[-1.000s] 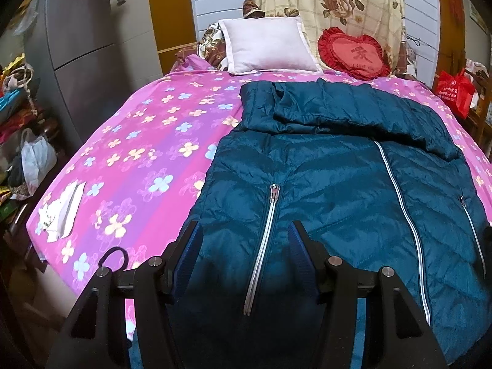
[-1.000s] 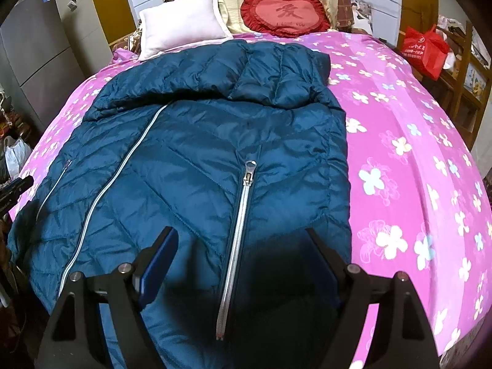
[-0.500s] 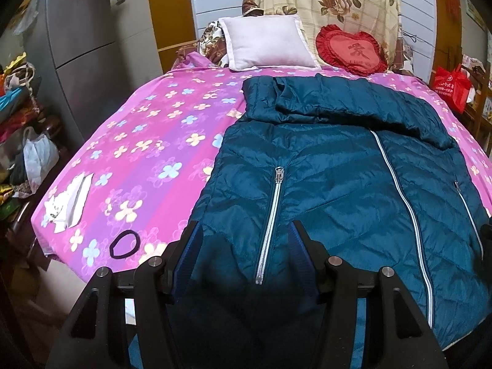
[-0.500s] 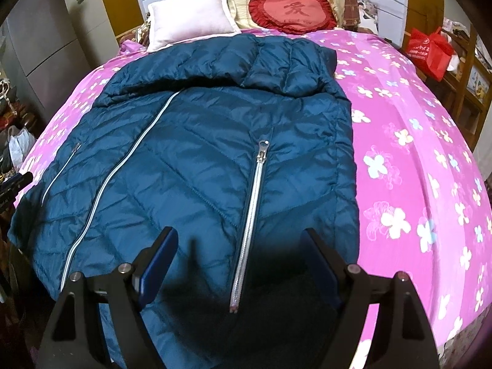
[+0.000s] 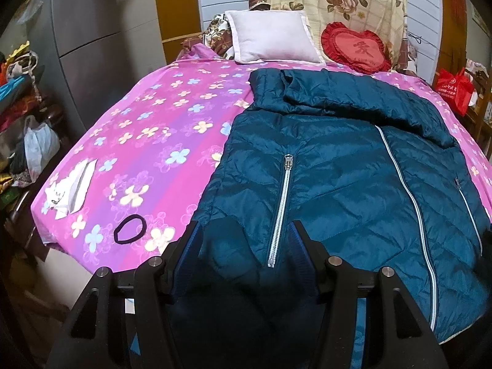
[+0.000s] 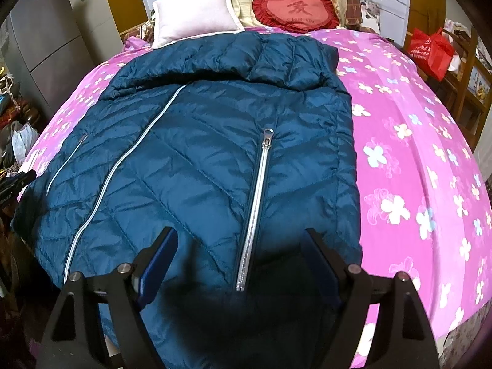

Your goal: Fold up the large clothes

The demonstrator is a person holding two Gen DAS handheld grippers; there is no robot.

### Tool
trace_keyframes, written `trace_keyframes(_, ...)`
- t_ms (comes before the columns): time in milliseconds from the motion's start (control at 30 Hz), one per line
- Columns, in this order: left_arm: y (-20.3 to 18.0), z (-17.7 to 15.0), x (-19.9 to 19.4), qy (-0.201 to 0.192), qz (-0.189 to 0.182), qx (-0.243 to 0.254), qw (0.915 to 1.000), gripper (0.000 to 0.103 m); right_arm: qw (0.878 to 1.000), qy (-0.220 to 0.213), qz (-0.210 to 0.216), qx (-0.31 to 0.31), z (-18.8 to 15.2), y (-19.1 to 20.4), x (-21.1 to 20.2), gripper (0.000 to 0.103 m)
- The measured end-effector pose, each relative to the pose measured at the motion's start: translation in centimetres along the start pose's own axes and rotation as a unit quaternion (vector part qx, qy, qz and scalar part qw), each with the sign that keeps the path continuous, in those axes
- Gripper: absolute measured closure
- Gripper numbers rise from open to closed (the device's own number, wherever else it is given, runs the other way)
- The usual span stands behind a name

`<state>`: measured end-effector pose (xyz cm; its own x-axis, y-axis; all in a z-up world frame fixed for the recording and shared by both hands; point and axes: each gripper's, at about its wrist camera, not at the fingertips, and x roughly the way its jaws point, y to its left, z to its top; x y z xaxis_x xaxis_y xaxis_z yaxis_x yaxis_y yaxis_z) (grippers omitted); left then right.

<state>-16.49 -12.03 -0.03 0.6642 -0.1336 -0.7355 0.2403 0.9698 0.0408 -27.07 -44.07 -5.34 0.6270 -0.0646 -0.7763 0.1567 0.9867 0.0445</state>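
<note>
- A dark teal puffer jacket (image 5: 338, 178) is laid front-up on the bed (image 5: 147, 141), which is covered by a pink flowered sheet; its collar end is bunched near the white pillow (image 5: 272, 38) and its hem is draped over the near bed edge.
- The left hand-held gripper (image 5: 246, 252) is held with jaws spread above the hem, either side of the left pocket zipper (image 5: 281, 209); no fabric is seen pinched between them.
- The right hand-held gripper (image 6: 238, 261) is likewise held wide apart over the hem, around the right pocket zipper (image 6: 255, 209); nothing is gripped.
- Step judged: the hem corners are about to be grasped for a first fold toward the collar.
- For a good fold, both fabric layers should be caught at the hem edge, not only the slippery shell; both sides should be lifted together and evenly so the main zipper (image 6: 123, 169) stays straight.
- Padding is puffy, so air may need pressing out or the fold could spring back.
- The hem edge itself is hidden under both grippers and in shadow; contact with the fabric cannot be told.
- The sleeves are not clearly made out; they may be tucked under or into the bunched top.
- A black hair tie (image 5: 129, 229) and a white packet (image 5: 72, 189) lie on the sheet well apart from the jacket.
- A red heart cushion (image 6: 292, 7) is seen beside the pillow.
</note>
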Motion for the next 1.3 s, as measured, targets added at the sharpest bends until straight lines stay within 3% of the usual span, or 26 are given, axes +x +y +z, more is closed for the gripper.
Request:
trace_keyframes(1167,3.1,-0.5,-0.4,0.020,-0.009,-0.015,0.9997,0.064,1.000,0.013,0.005,0.007,-0.9,-0.6,-0.4,0.017)
trace_keyframes(1300,3.9,-0.2,-0.8,0.024,-0.028,-0.013,0.9993,0.064,1.000,0.013,0.004,0.000,-0.9,-0.5,-0.6,0.017)
